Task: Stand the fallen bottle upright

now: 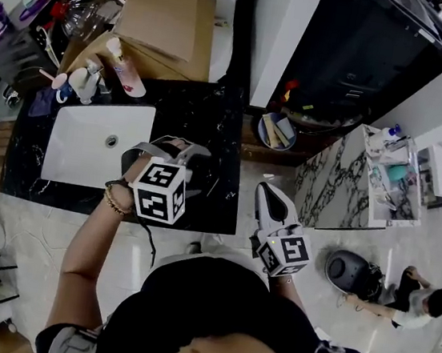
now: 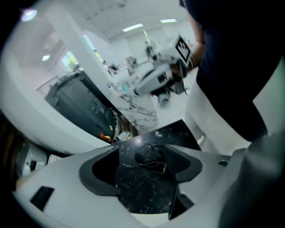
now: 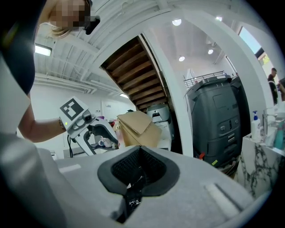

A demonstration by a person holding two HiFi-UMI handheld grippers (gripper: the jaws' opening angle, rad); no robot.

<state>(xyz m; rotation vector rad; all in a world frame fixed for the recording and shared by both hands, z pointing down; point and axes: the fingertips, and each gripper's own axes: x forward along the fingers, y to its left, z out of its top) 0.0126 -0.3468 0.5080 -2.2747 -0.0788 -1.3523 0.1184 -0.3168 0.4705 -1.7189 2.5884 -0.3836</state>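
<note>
Hovering over the black marble counter [image 1: 205,113], just right of the white sink [image 1: 79,153], the left gripper [image 1: 178,148] points steeply down with its jaws apart and nothing pressed between the pads. In its own view only bare counter shows in the gap, plus a small dark round thing [image 2: 149,156] with a thin wire loop lying on the stone; can't tell what it is. The right gripper [image 1: 267,194] is held off the counter's right edge, over the pale floor, pointing roughly level, with its jaws closed together and empty. The bottle [image 1: 126,69], white cap and pinkish label, is at the back of the counter past the sink's far right corner, next to a cluster of small toiletries [image 1: 80,80] and against the cardboard box [image 1: 162,10]. It looks slanted, but from this angle I can't tell whether it lies or stands. It is well apart from both grippers. A large black machine [image 1: 358,52] sits right of the box. A person [image 1: 411,298] crouches on the floor far right.
</note>
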